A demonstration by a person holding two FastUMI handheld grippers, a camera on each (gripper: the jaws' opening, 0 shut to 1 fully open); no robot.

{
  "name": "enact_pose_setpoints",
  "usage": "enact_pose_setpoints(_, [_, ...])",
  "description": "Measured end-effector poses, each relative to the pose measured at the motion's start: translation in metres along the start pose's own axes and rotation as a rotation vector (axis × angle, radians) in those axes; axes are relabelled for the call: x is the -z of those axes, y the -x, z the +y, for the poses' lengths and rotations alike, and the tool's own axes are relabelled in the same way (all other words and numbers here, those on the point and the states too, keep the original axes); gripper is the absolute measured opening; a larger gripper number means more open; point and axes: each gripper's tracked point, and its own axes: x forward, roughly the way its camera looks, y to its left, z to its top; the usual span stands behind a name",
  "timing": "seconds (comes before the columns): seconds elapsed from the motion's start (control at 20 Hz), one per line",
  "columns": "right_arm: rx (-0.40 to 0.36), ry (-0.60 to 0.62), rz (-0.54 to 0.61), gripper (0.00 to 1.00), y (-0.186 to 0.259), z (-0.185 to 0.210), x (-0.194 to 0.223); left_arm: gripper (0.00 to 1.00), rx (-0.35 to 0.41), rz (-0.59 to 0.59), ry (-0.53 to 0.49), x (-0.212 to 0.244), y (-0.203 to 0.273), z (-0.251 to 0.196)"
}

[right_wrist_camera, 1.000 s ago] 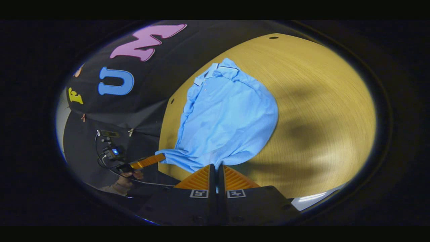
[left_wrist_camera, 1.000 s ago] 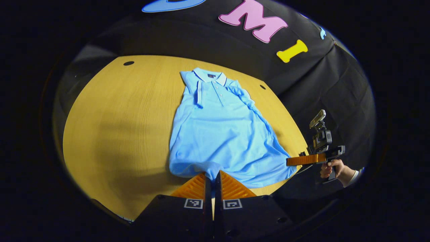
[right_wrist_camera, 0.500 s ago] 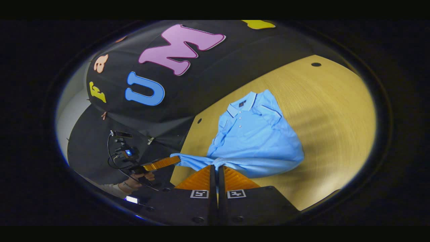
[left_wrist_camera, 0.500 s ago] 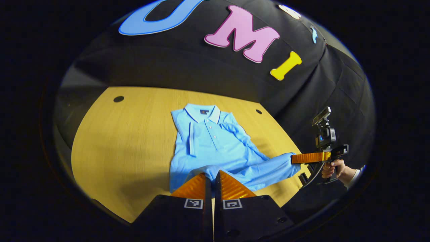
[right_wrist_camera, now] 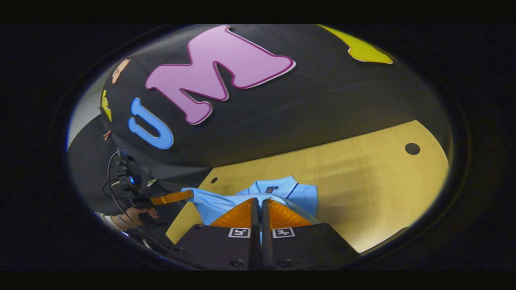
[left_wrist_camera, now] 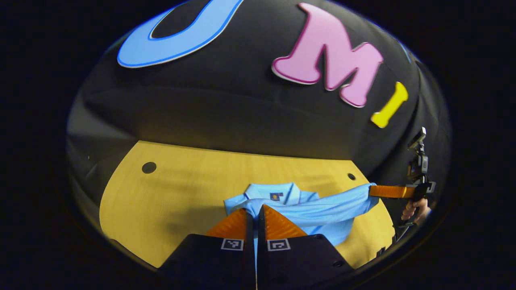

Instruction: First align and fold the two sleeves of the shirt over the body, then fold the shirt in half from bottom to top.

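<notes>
The table (left_wrist_camera: 161, 209) holds the blue shirt (left_wrist_camera: 322, 211). Its bottom edge is lifted up near the collar (left_wrist_camera: 274, 192), so the last fold looks almost done. The left gripper (left_wrist_camera: 254, 211) and right gripper (right_wrist_camera: 258, 205) each pinch that edge.

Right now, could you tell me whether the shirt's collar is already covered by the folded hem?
No, in the left gripper view the collar shows beyond the lifted hem of the shirt.

No text can be read — the shirt (left_wrist_camera: 310, 211) label is too small.
</notes>
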Motion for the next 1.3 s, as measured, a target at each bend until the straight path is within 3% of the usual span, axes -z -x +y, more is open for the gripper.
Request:
enact_pose_setpoints(0.1, [0.082,-0.005,0.048,0.00,-0.040,-0.035,0.010,0.07,-0.073,0.024,0.009,0.009,-0.042,0.019])
enact_pose_setpoints(0.2, [0.120,0.034,0.123,0.12,-0.076,-0.058,0.031,0.08,-0.144,0.088,0.008,0.029,-0.074,0.032])
enact_pose_setpoints(0.3, [0.148,0.073,0.167,0.05,-0.095,-0.057,0.050,0.09,-0.209,0.124,-0.023,0.035,-0.088,0.048])
enact_pose_setpoints(0.35, [0.155,0.077,0.173,0.12,-0.098,-0.055,0.052,0.11,-0.240,0.132,-0.047,0.034,-0.092,0.057])
enact_pose_setpoints(0.4, [0.156,0.070,0.176,0.02,-0.107,-0.057,0.057,0.17,-0.266,0.141,-0.069,0.036,-0.099,0.067])
enact_pose_setpoints(0.45, [0.165,0.067,0.178,0.10,-0.099,-0.061,0.054,0.22,-0.267,0.157,-0.078,0.041,-0.104,0.070])
enact_pose_setpoints(0.5, [0.181,0.080,0.168,0.21,-0.095,-0.065,0.049,0.42,-0.262,0.168,-0.078,0.044,-0.105,0.068])
enact_pose_setpoints(0.6, [0.209,0.162,0.131,0.74,-0.082,-0.072,0.029,0.80,-0.279,0.152,-0.066,0.044,-0.097,0.067])
enact_pose_setpoints(0.65, [0.216,0.212,0.108,1.00,-0.074,-0.071,0.024,0.81,-0.270,0.125,-0.064,0.040,-0.091,0.062])
enact_pose_setpoints(0.8, [0.245,0.370,0.007,0.96,-0.032,-0.052,-0.004,0.88,-0.268,0.045,-0.122,0.022,-0.043,0.052])
enact_pose_setpoints(0.95, [0.279,0.486,-0.094,0.97,0.026,-0.018,-0.025,0.93,-0.197,-0.057,-0.135,0.008,0.019,0.020])
enact_pose_setpoints(1.1, [0.307,0.566,-0.216,0.98,0.098,0.040,-0.033,0.96,-0.090,-0.132,-0.142,0.010,0.106,-0.012])
enact_pose_setpoints(1.3, [0.349,0.583,-0.381,0.98,0.201,0.122,-0.025,0.95,-0.080,-0.271,-0.222,0.018,0.225,-0.033])
